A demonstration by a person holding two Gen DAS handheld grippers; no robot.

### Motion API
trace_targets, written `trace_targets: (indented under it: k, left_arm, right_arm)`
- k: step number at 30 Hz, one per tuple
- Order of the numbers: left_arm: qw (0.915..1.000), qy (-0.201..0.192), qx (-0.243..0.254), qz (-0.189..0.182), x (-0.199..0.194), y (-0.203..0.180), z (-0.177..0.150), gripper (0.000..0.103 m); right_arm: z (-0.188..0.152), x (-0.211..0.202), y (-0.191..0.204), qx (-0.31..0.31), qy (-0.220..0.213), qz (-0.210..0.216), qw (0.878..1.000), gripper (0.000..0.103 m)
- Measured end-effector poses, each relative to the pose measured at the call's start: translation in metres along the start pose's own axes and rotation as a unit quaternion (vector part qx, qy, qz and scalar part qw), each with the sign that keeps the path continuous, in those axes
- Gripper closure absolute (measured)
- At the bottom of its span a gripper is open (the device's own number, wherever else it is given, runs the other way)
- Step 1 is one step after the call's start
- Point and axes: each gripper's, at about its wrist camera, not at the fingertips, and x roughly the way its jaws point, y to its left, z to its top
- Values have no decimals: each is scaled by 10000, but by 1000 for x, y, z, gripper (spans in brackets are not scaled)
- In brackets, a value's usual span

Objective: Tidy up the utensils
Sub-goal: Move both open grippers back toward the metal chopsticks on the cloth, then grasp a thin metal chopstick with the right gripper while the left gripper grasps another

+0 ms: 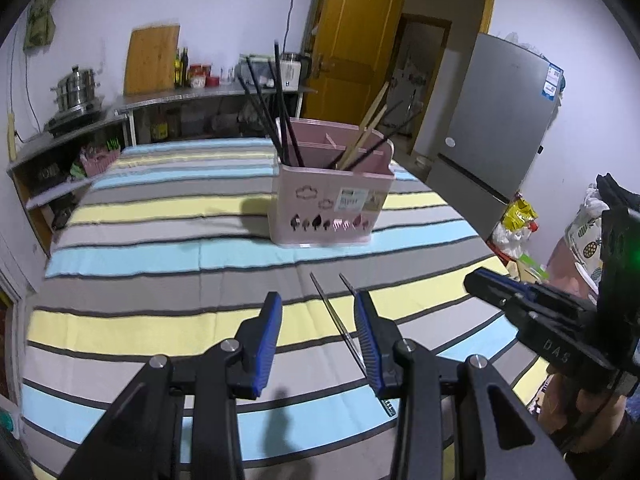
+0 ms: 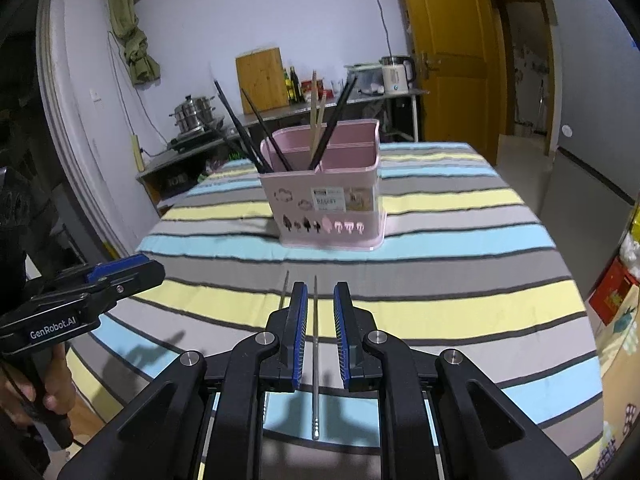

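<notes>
Nearest the right wrist camera, the right gripper (image 2: 320, 320) hung over the striped tablecloth (image 2: 460, 312) with its blue pads narrowly apart and nothing pressed between them; a metal chopstick (image 2: 315, 360) lay on the cloth in line with that gap, its long axis running from 6 o'clock to 12 o'clock, straight along the fingers. A second metal chopstick (image 2: 285, 292) lay just beside it toward 11 o'clock, mostly hidden behind the left finger of that gripper. The left gripper (image 1: 318, 320) stood wider open and empty, the two sticks lying off toward its right finger, at about 1 o'clock from its centre, and one of them was partly covered by that finger. The right hand looked the better placed of the two, since one stick already lay centred beneath its jaws. The pink utensil holder (image 2: 324, 200) stood at 12 o'clock, well apart, already holding black and wooden chopsticks (image 2: 318, 120) in its compartments. Whether the right pads were level with the stick or above it could not be told, and the near end of the stick in the left view was cut off by the gripper body
</notes>
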Motion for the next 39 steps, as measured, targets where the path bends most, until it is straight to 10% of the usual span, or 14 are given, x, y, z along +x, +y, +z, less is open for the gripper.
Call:
trace_targets:
  k: [18,24,32,39]
  left_arm:
    - [9917,1230,-349,-134,120,8,-15,68]
    - [9917,1262,203,-123,123,-9,-14,96]
    - [9892,1330,604,120,114,-1,-15,101]
    - [9900,1402,-62,-162,116,22,-5,93]
  right_arm:
    - [-31,91,-5,-68,1104,319,9933,94]
    - [-31,88,-14,180,1072,139,9940,98]
    - [-33,80,-31,544,1165,52,9917,98]
    - [-16,101,-25,196,1309,23,9912,92]
